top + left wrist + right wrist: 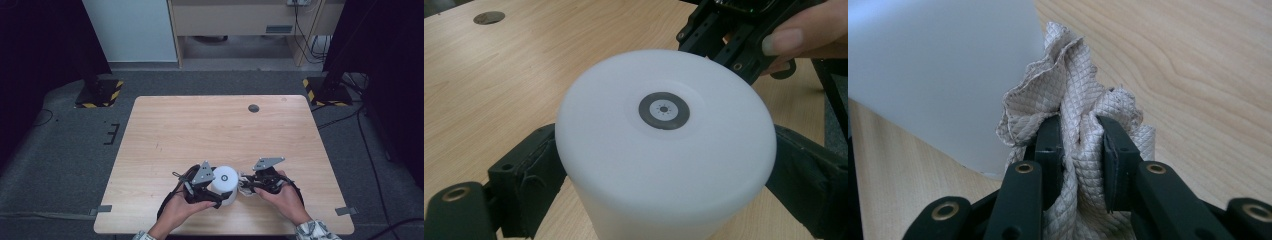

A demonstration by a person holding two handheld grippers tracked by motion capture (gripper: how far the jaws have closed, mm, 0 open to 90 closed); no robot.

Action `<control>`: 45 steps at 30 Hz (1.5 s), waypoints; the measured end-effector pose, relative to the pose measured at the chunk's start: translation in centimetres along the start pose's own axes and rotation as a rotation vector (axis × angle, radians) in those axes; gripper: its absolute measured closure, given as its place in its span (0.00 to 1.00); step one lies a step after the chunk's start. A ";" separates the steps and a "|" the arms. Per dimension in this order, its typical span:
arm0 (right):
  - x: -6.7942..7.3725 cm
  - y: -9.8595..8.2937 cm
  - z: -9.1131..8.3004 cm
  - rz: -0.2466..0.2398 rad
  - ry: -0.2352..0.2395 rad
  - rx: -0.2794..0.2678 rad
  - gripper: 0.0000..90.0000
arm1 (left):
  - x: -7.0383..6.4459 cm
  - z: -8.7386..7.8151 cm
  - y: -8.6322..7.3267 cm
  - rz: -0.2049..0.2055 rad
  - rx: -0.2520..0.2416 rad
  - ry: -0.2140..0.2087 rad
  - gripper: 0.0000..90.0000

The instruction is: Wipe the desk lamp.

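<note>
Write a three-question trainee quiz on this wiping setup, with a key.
1. True or false: the left gripper has its jaws on either side of the white cylinder.
2. What does the right gripper hold? A) a sponge B) a bunched quilted cloth C) nothing
3. Fill in: at the centre of the cylinder's flat top sits a small dark ____.

Key
1. True: in the left gripper view a black jaw stands against each side of the cylinder.
2. B: its jaws pinch the cloth, whose top lies right by the cylinder's side.
3. Ring.
</note>
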State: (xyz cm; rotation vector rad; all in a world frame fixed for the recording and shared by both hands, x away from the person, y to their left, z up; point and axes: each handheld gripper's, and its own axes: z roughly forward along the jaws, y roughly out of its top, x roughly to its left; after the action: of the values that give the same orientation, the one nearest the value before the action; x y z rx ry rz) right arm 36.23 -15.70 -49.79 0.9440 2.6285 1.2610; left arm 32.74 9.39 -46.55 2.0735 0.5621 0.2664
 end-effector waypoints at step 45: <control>-1.0 1.2 0.9 -0.016 0.032 -0.011 0.82 | 0.0 0.1 0.1 0.006 0.008 -0.001 0.09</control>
State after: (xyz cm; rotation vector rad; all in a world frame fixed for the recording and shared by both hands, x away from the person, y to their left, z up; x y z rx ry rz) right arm 37.93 -15.09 -49.70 0.9064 2.6445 1.2968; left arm 32.83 9.28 -46.51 2.0828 0.5576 0.2671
